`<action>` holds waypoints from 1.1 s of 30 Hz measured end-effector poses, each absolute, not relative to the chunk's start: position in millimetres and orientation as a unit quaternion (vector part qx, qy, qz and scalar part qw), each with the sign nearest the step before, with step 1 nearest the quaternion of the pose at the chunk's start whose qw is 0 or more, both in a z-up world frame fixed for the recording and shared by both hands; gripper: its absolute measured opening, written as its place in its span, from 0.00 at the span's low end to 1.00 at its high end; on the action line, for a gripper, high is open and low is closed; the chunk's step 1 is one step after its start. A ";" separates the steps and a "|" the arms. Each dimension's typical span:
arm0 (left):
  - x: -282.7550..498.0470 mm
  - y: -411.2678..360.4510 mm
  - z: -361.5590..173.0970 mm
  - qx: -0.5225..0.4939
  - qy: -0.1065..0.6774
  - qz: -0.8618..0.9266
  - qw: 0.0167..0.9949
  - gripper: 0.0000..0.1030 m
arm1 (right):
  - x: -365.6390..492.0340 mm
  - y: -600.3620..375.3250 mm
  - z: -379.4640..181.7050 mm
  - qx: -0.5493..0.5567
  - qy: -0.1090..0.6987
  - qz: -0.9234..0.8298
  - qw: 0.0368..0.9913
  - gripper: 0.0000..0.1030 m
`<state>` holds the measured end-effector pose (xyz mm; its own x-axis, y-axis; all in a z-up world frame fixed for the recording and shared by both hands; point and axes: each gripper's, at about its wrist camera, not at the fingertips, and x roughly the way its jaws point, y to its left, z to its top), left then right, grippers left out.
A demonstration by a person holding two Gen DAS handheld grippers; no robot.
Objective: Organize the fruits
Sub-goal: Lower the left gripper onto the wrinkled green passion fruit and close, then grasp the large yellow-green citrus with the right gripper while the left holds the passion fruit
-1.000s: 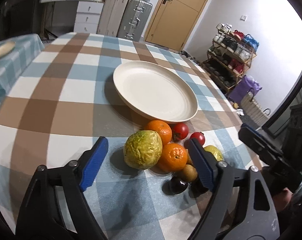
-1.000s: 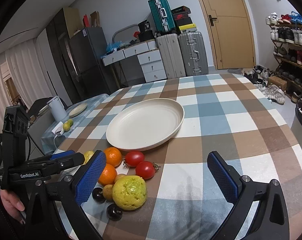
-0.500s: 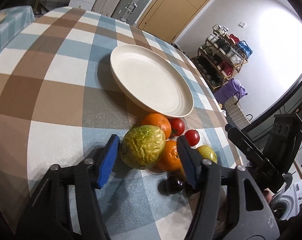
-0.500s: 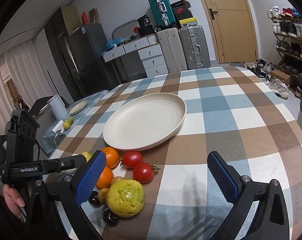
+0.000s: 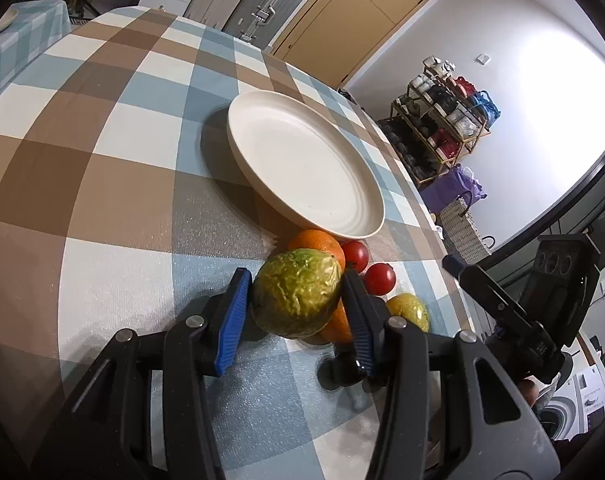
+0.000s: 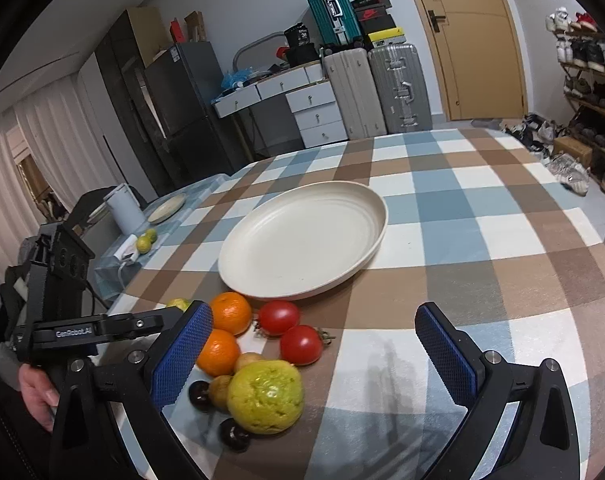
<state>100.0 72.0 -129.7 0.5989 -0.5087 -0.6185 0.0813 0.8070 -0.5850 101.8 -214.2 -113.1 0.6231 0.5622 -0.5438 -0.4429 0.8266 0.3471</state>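
Observation:
In the left wrist view a wrinkled yellow-green fruit (image 5: 296, 296) sits between the blue pads of my left gripper (image 5: 296, 276). Its jaws are closing and both pads touch the fruit's sides. Behind it lie two oranges (image 5: 316, 242), two tomatoes (image 5: 378, 278) and a lemon (image 5: 408, 312), just short of the cream plate (image 5: 302, 168). In the right wrist view my right gripper (image 6: 312, 310) hangs open over the pile and holds nothing. The same fruit (image 6: 265, 396) lies nearest, beside oranges (image 6: 230, 318), tomatoes (image 6: 301, 345) and dark cherries (image 6: 234, 434). The right gripper's left finger hides the left gripper's pads there.
The checked tablecloth (image 6: 482, 280) runs wide to the right of the plate (image 6: 302, 240). A side table (image 6: 170, 208) with a kettle stands at the left. Suitcases (image 6: 398, 88), drawers and a door are behind, with a shoe rack (image 5: 446, 120) off the table's far side. A hand (image 6: 34, 396) holds the left gripper.
The left gripper came forward and down to the wrinkled fruit, and its jaws narrowed from wide apart to touching it. The right gripper barely moved and the fruit pile stayed put.

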 end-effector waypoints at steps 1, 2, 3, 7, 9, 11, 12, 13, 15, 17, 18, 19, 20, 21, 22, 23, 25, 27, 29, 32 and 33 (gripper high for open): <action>99.4 72.3 -128.5 -0.258 0.412 -0.172 0.857 0.42 | 102.0 -215.3 -113.7 0.097 0.335 0.288 0.892 1.00; 99.2 72.7 -127.3 -0.257 0.410 -0.171 0.858 0.42 | 102.4 -216.5 -114.6 0.107 0.339 0.298 0.886 1.00; 96.7 73.5 -126.0 -0.258 0.408 -0.171 0.859 0.42 | 102.5 -217.4 -115.8 0.116 0.345 0.306 0.880 1.00; 92.0 76.7 -119.7 -0.256 0.400 -0.171 0.863 0.42 | 96.3 -216.9 -118.2 0.125 0.356 0.324 0.867 1.00; 83.1 80.3 -117.4 -0.257 0.396 -0.172 0.865 0.42 | 91.1 -215.6 -118.8 0.125 0.358 0.332 0.864 1.00; 80.2 81.6 -114.6 -0.258 0.393 -0.172 0.866 0.42 | 87.5 -213.8 -119.7 0.125 0.361 0.338 0.860 0.96; 78.0 82.4 -113.4 -0.259 0.391 -0.172 0.866 0.42 | 86.0 -213.1 -120.8 0.127 0.363 0.342 0.857 0.94; 76.2 83.0 -112.2 -0.259 0.390 -0.172 0.867 0.42 | 85.1 -212.3 -122.4 0.129 0.367 0.345 0.854 0.92; 71.9 83.2 -109.3 -0.256 0.388 -0.171 0.869 0.42 | 82.9 -210.7 -126.2 0.134 0.375 0.344 0.850 0.90; 65.7 83.5 -106.3 -0.252 0.384 -0.170 0.872 0.42 | 82.0 -209.6 -130.0 0.138 0.382 0.343 0.847 0.83; 62.9 83.8 -105.0 -0.250 0.382 -0.170 0.873 0.42 | 82.1 -208.7 -132.4 0.141 0.388 0.346 0.842 0.82; 60.9 84.0 -103.2 -0.249 0.381 -0.170 0.874 0.42 | 82.1 -208.0 -134.4 0.143 0.392 0.346 0.840 0.81; 59.0 85.2 -103.2 -0.249 0.380 -0.170 0.874 0.42 | 82.2 -207.3 -136.4 0.145 0.397 0.344 0.838 0.80; 57.2 85.6 -102.1 -0.249 0.380 -0.170 0.874 0.42 | 82.4 -207.4 -138.1 0.149 0.399 0.345 0.836 0.80; 55.3 86.0 -101.7 -0.250 0.380 -0.169 0.875 0.42 | 82.2 -207.8 -139.6 0.155 0.401 0.347 0.833 0.78; 53.4 86.6 -100.8 -0.250 0.379 -0.168 0.875 0.42 | 82.4 -208.1 -141.1 0.162 0.403 0.348 0.831 0.77; 50.4 87.9 -99.4 -0.249 0.378 -0.166 0.876 0.42 | 82.4 -207.4 -142.4 0.165 0.407 0.348 0.828 0.75; 48.5 88.3 -97.6 -0.248 0.377 -0.166 0.877 0.42 | 83.3 -205.7 -144.0 0.165 0.411 0.351 0.825 0.69; 44.8 87.2 -94.2 -0.243 0.374 -0.165 0.880 0.42 | 83.6 -203.6 -145.3 0.166 0.416 0.355 0.820 0.61; 40.9 85.7 -90.6 -0.237 0.371 -0.166 0.882 0.42 | 84.8 -202.7 -148.8 0.163 0.424 0.346 0.821 0.50; 39.4 84.8 -89.0 -0.236 0.371 -0.165 0.883 0.42 | 86.5 -202.4 -150.7 0.162 0.427 0.342 0.821 0.48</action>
<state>39.4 84.8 -89.0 0.6699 -0.4671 -0.5771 0.1168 0.8339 -0.5393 86.5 -202.4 -150.7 0.4012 0.6997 -0.5911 -0.4224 0.7140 0.5584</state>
